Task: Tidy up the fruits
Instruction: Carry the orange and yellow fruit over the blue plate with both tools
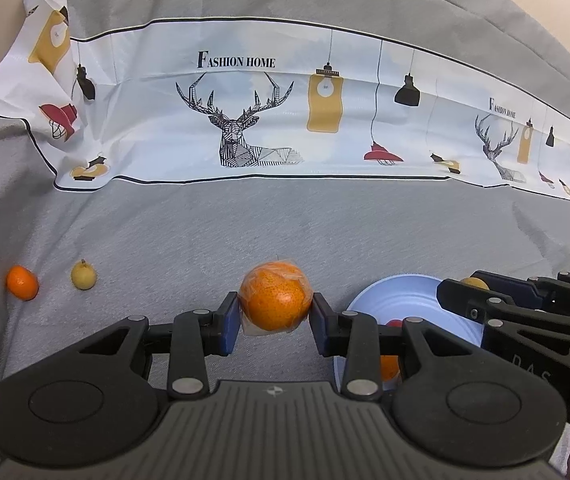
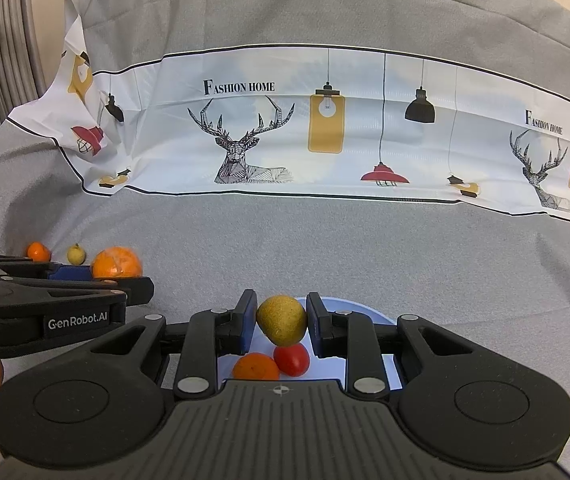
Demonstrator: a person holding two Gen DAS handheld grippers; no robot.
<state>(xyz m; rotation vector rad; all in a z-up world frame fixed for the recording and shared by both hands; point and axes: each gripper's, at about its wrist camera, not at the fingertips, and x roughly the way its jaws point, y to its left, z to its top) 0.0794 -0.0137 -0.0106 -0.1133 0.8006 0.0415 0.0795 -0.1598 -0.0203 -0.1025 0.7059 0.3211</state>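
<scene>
Left gripper (image 1: 275, 314) clamped on wrapped orange (image 1: 275, 297), frame centre; right gripper (image 2: 281, 322) clamped on yellow fruit (image 2: 281, 320) above blue plate (image 2: 359, 307). Placing step in hand, by judgement. Next: lower, part fingers over bare plate.

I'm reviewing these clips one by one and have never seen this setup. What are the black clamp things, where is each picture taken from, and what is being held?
There is no robot here: a person holds a two-finger clamp in each hand, and a fisheye camera on each looks forward along its fingers. The left view shows the left hand-held gripper shut on a large orange wrapped in clear plastic. The right view shows the right hand-held gripper shut on a yellowish-brown rough-skinned fruit, above a pale blue round plate that holds a small orange fruit and a small red fruit. Everything sits on a grey cloth. Farther left lie a small orange citrus and a small pale yellow fruit. Behind is a white printed deer-pattern sheet.
</scene>
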